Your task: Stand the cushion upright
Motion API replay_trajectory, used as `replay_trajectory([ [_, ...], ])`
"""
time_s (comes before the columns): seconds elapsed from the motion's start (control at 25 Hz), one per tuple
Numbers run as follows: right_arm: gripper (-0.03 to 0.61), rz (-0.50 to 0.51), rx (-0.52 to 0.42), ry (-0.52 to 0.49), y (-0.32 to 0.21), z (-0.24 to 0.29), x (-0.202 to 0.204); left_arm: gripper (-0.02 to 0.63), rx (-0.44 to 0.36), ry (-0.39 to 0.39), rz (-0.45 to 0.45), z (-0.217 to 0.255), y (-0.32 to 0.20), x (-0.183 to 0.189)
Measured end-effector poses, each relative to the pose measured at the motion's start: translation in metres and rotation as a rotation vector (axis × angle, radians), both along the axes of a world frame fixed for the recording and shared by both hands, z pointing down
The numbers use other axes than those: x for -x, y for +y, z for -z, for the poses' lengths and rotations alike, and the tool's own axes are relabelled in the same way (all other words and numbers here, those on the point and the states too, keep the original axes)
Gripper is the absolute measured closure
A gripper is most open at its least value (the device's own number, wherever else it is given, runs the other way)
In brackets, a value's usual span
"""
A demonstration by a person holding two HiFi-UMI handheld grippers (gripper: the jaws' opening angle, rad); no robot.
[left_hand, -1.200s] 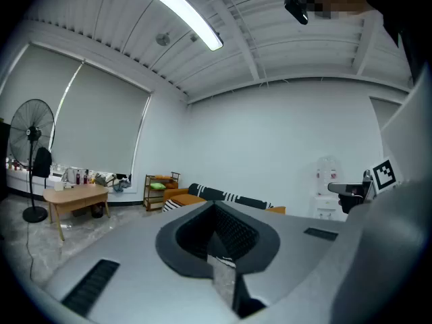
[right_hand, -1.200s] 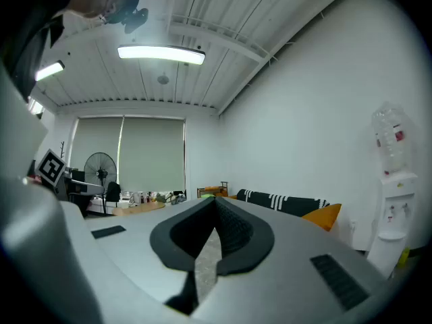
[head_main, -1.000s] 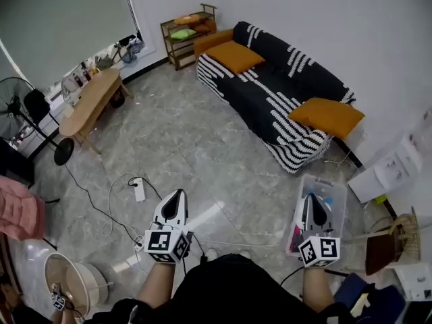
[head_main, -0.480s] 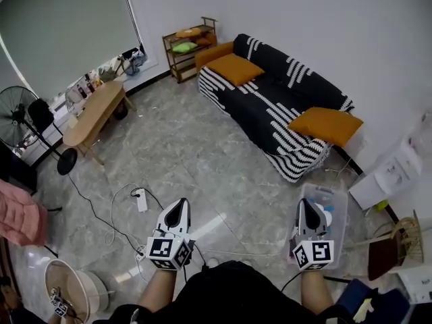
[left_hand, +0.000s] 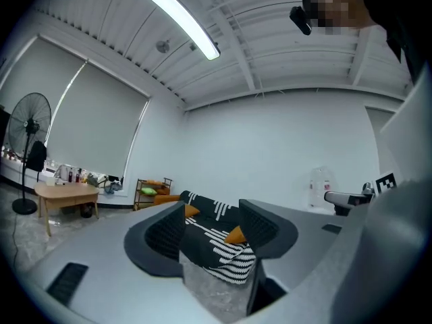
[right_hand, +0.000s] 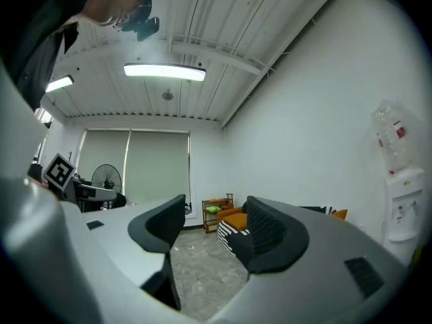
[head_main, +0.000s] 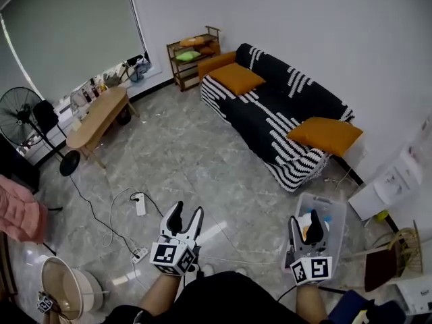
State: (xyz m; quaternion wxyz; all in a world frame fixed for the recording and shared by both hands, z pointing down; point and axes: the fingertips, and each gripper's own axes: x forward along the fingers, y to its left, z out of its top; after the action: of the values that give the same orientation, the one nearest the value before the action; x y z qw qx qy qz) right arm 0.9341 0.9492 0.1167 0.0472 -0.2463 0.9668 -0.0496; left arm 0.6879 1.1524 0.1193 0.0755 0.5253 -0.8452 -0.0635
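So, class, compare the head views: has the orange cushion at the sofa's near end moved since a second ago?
No. The orange cushion lies on the same near end of the striped sofa as before.

Grey marble floor (head_main: 189,160), white walls (head_main: 304,32), striped sofa (head_main: 270,113), wooden table (head_main: 98,113), fan (head_main: 17,113).

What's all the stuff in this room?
sofa: 1, black-and-white striped, right wall
far cushion: 1, orange, lying on sofa's far end
near cushion: 1, orange, lying on sofa's near end
shelf: 1, wooden, far corner
coffee table: 1, wooden, by the window
fan: 1, black, far left
power strip: 1, white, on the floor
bin: 1, clear, floor, lower right
left gripper: 1, grey, bottom left; fingers opening, nothing between
right gripper: 1, grey, bottom right; fingers opening, nothing between
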Motion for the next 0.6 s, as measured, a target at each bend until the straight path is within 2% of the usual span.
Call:
replay_trajectory([
  [0.12,0.255,0.001,0.011,-0.032,-0.001,-0.004,-0.011,0.352,0.010,-0.002,-0.032,-0.001,-0.010,-0.017],
  [0.32,0.238,0.009,0.039,-0.030,-0.016,-0.013,-0.027,0.345,0.026,-0.039,-0.075,0.003,-0.030,-0.041],
  [0.6,0.238,-0.007,0.053,-0.011,-0.033,-0.023,-0.026,0.345,0.038,-0.049,-0.084,-0.002,-0.057,-0.026],
])
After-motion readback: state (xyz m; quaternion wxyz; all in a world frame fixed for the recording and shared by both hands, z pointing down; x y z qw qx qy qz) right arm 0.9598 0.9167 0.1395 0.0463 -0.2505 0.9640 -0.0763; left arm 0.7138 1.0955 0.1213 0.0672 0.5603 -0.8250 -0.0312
